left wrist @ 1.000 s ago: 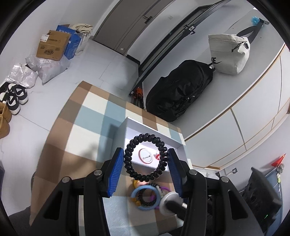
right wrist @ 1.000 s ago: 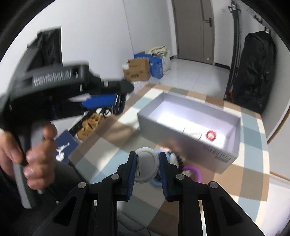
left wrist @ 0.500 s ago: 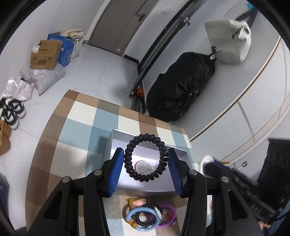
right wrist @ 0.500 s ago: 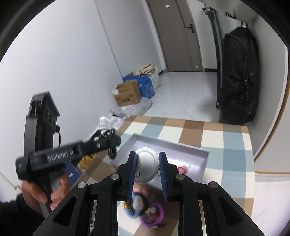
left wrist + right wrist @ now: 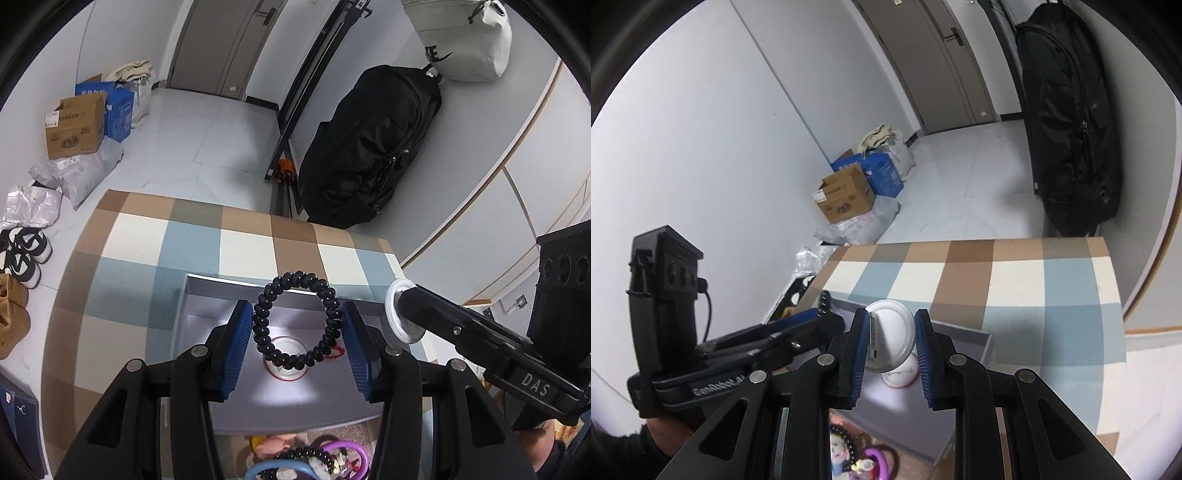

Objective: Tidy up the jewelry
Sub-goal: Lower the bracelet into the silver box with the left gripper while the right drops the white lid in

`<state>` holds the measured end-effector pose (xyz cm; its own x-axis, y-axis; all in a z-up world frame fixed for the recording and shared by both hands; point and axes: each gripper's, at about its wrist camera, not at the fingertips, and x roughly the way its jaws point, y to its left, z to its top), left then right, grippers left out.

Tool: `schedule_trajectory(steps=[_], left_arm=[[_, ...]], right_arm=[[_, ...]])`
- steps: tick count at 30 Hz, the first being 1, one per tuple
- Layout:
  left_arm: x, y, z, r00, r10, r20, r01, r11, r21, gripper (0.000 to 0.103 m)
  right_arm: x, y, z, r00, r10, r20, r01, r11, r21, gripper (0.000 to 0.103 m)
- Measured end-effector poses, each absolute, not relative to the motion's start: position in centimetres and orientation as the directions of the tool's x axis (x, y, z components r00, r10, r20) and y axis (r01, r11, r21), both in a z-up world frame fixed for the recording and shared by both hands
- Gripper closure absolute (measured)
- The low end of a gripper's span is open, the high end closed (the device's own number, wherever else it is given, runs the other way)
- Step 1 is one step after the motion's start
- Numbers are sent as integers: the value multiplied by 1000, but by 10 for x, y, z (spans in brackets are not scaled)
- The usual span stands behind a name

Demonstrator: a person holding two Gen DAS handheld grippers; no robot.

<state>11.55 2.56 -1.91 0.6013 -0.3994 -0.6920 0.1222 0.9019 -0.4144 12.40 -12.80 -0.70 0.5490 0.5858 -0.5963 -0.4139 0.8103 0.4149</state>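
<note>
My left gripper (image 5: 297,314) is shut on a black spiral bracelet (image 5: 266,332), which hangs as an upright ring between the blue pads. It hovers over an open grey box (image 5: 192,306) on the checked tablecloth. Inside the box lie a round white red-rimmed piece (image 5: 286,363) and a small red piece (image 5: 337,350). My right gripper (image 5: 891,317) is shut on a white round disc (image 5: 892,343), held on edge above the same box (image 5: 975,341). In the left wrist view the disc (image 5: 397,314) shows at the right.
A pile of bracelets and rings (image 5: 306,458) lies on the cloth in front of the box. The checked table (image 5: 147,240) ends at a tiled floor. A black bag (image 5: 365,147) leans on the wall behind. Cardboard boxes (image 5: 74,125) and shoes sit far left.
Both grippers have travelled from above the pile to above the grey box, rolling as they went. The right gripper with its disc has come into the left wrist view at the right.
</note>
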Motion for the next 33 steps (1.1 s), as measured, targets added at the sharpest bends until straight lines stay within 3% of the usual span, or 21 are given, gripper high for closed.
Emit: schedule_trajectory(steps=[19,22,23,24,25,28,31,33], left_arm=[[128,14,-29,557,-403,-726,114,903,-414,59],[130,15,-29,548,-417,-726,117,897,-426,50],[130,15,-29,545,-421,-725,118,894,-432,42],[129,15,-28,547,-427,-720,119,891,-438,39],[128,16,-28,549,-441,-710,128,884,-450,38],[128,15,-27,548,-447,-707,139,882,-450,38],[128,15,-29,545,-421,-725,123,896,-427,37],[128,17,-29,549,-415,-725,115,897,-427,37]], right_arm=[[140,-138,-24,481,619,-621,-362,785,502,77],[140,-139,-24,487,619,-617,-355,785,507,76],[141,-140,-24,486,623,-612,-355,781,513,75],[141,-142,-23,490,624,-609,-352,781,517,67],[141,-144,-23,498,622,-604,-345,781,520,61],[141,-152,-21,515,626,-586,-332,776,537,58],[139,-158,-19,539,618,-573,-318,779,541,43],[138,-161,-18,548,619,-563,-316,776,545,42]])
